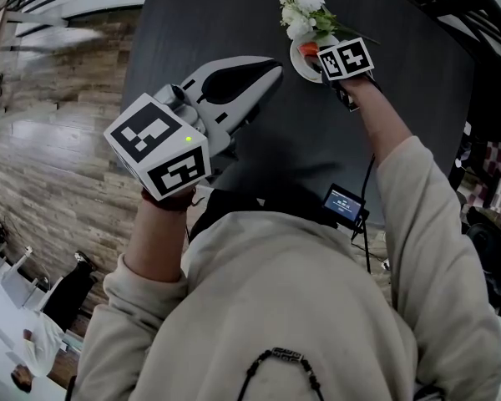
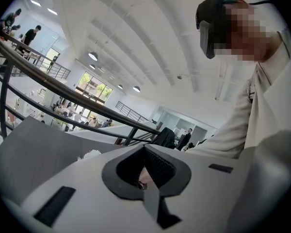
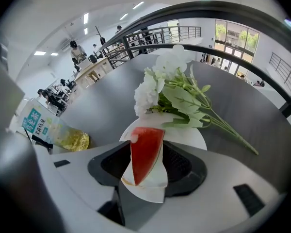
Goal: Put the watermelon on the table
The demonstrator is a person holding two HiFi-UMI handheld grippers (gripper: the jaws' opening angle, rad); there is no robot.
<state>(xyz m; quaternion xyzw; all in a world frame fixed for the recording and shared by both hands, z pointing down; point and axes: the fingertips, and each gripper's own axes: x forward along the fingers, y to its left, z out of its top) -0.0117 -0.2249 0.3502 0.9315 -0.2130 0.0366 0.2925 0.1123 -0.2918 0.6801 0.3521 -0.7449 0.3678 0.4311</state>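
Observation:
A red watermelon slice (image 3: 146,152) with a white rind stands upright between the jaws of my right gripper (image 3: 148,155), which is shut on it just over a white plate (image 3: 191,130). In the head view, that gripper (image 1: 324,63) reaches to the far side of the dark round table (image 1: 234,15). There a bit of red slice (image 1: 309,48) shows on the plate (image 1: 301,63). My left gripper (image 1: 270,68) is held up near my chest above the table, jaws shut on nothing. In the left gripper view, the left gripper (image 2: 146,148) points up toward the ceiling.
White flowers with green stems (image 3: 172,84) lie across the plate's far side and also show as the bouquet (image 1: 305,11) in the head view. A bottle of yellowish drink (image 3: 58,135) lies on the table to the left. A railing (image 3: 262,18) curves behind the table.

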